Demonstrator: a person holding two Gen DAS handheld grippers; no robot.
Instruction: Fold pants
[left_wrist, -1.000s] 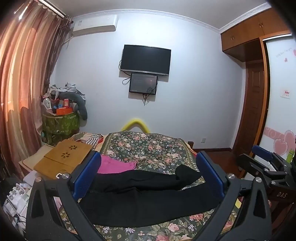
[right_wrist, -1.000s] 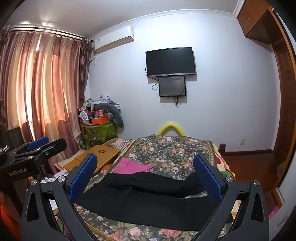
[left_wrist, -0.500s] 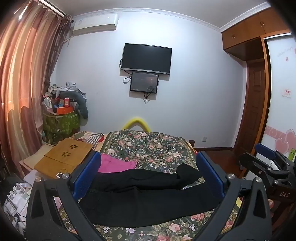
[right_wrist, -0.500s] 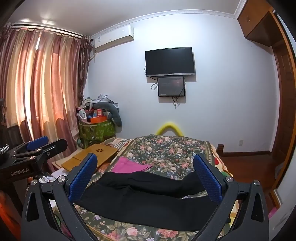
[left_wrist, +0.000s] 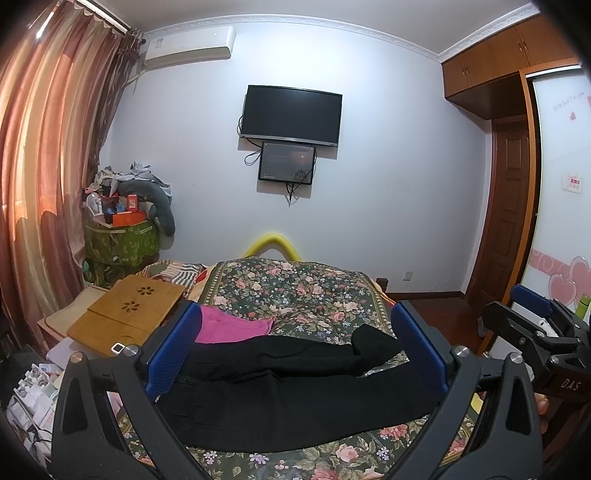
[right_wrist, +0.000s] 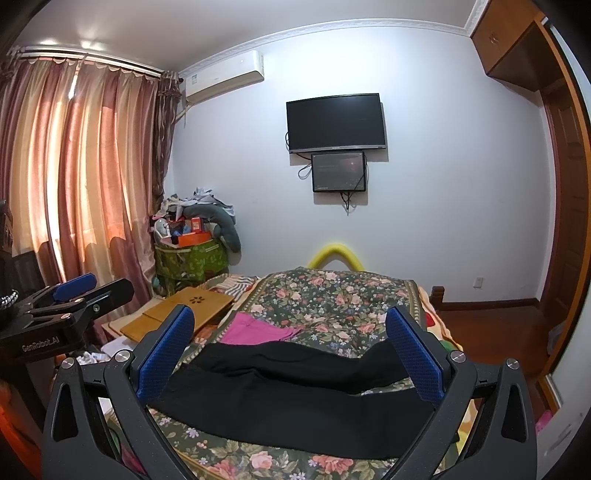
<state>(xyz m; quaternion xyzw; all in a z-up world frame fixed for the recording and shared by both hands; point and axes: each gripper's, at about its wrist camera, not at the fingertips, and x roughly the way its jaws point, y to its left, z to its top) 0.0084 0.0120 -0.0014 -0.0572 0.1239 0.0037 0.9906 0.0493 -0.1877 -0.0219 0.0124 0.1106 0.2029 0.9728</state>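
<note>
Black pants (left_wrist: 295, 391) lie spread across the near end of a bed with a floral cover (left_wrist: 295, 288); waist at the left, two legs running right, the far leg's end bent up. They also show in the right wrist view (right_wrist: 295, 391). My left gripper (left_wrist: 295, 350) is open and empty, held above and short of the pants. My right gripper (right_wrist: 290, 350) is open and empty too, at a similar height. Each gripper appears in the other's view, the right one (left_wrist: 535, 328) at the right and the left one (right_wrist: 70, 306) at the left.
A pink garment (left_wrist: 232, 326) lies on the bed beyond the pants. A wooden lap tray (left_wrist: 129, 310) sits left of the bed, with papers and clutter below it. A green bin piled with things (left_wrist: 122, 236) stands by the curtain. Wooden floor and a door lie to the right.
Both views have shifted only slightly; the grippers hover almost still and stay open. The pants have not moved.
</note>
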